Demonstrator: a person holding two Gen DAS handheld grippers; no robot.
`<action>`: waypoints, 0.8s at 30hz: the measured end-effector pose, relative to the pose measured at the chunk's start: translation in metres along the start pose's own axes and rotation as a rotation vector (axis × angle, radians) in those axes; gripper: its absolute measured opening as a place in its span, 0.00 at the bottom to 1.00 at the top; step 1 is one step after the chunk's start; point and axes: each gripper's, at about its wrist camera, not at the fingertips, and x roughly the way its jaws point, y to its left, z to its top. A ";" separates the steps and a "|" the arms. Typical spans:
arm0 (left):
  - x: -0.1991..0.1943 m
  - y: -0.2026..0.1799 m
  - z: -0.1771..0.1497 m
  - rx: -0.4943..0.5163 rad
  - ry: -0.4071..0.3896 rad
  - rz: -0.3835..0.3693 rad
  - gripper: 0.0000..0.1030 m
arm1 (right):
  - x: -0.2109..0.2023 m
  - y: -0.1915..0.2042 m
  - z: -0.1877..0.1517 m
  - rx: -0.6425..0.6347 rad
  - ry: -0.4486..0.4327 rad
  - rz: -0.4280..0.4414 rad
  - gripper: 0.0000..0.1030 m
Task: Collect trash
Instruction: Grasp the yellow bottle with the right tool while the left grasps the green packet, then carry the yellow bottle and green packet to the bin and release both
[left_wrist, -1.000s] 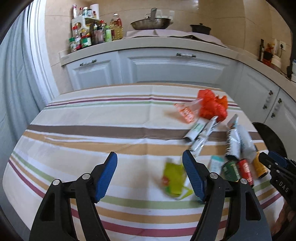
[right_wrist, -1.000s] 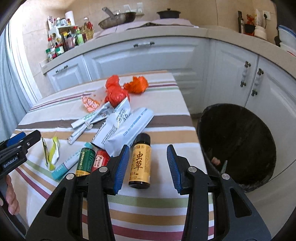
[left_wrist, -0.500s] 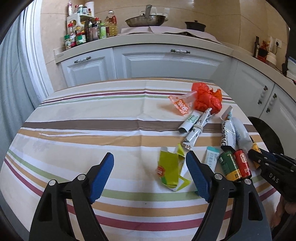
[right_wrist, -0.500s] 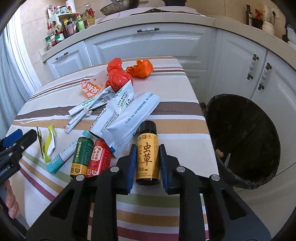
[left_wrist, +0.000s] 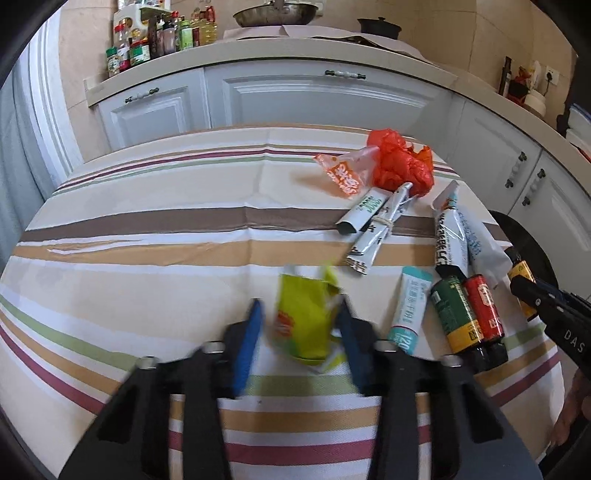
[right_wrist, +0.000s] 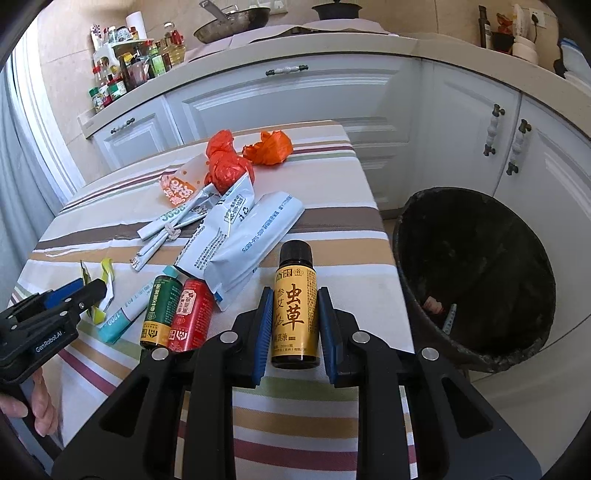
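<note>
Yellow bottle (right_wrist: 294, 310) clamped by right gripper (right_wrist: 293, 328), left gripper (left_wrist: 299, 332) closing round wrapper (left_wrist: 304, 321); most trash left near tabletop's (left_wrist: 147, 229) right edge, bin (right_wrist: 476, 280) w/ few bits.

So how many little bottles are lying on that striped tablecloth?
3: a yellow-labelled brown glass bottle between the right gripper's pads, and green-labelled and red-labelled bottles lying side by side beside it.

Beyond the tongs' tips, across the table, white cabinet doors (right_wrist: 288, 92) with dark-and-white handles run under a pale counter (left_wrist: 258, 48). On the counter, up and to the left of the tongs, a rack crowded with spice jars and oil bottles (right_wrist: 136, 62) stands. A metal pan (left_wrist: 275, 14) sits farther along the counter, straight ahead, and a dark lidded pot (left_wrist: 378, 26) is to its right. A striped tablecloth (left_wrist: 147, 229) lies under the tongs.
</note>
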 end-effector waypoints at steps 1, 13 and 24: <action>-0.001 -0.001 -0.001 0.008 -0.004 0.006 0.32 | -0.001 -0.001 0.000 0.002 -0.004 0.001 0.23; -0.023 0.003 0.002 -0.006 -0.083 0.025 0.32 | -0.019 -0.004 0.000 0.009 -0.058 -0.006 0.23; -0.043 -0.029 0.022 0.023 -0.170 -0.036 0.32 | -0.054 -0.023 0.013 0.013 -0.180 -0.071 0.23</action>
